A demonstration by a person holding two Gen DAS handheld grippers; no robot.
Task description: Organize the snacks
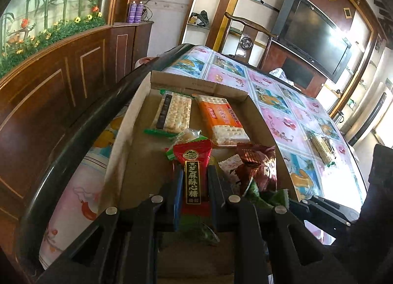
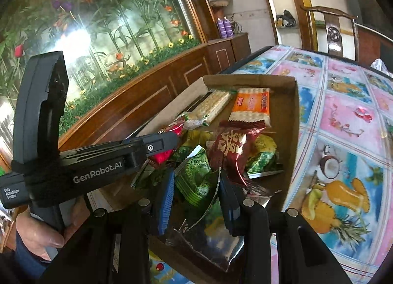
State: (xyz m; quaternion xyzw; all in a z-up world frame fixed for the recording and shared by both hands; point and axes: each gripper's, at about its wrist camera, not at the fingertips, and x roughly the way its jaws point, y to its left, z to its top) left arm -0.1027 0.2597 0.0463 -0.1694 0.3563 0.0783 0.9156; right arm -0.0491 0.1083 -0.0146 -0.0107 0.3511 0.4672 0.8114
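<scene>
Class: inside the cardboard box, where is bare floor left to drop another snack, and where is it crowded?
Bare floor in the cardboard box: along its left wall, beside the green-edged cracker pack. A strip also lies between the orange cracker pack and the right wall. The near right corner is crowded around the maroon packet.

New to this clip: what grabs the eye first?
A cardboard box of snacks sits on the bright fruit-print tablecloth. The left gripper is shut on a red candy packet over the box; the right gripper grips a green packet above the pile. Two cracker packs lie at the box's far end, and one more snack lies alone on the table.
</scene>
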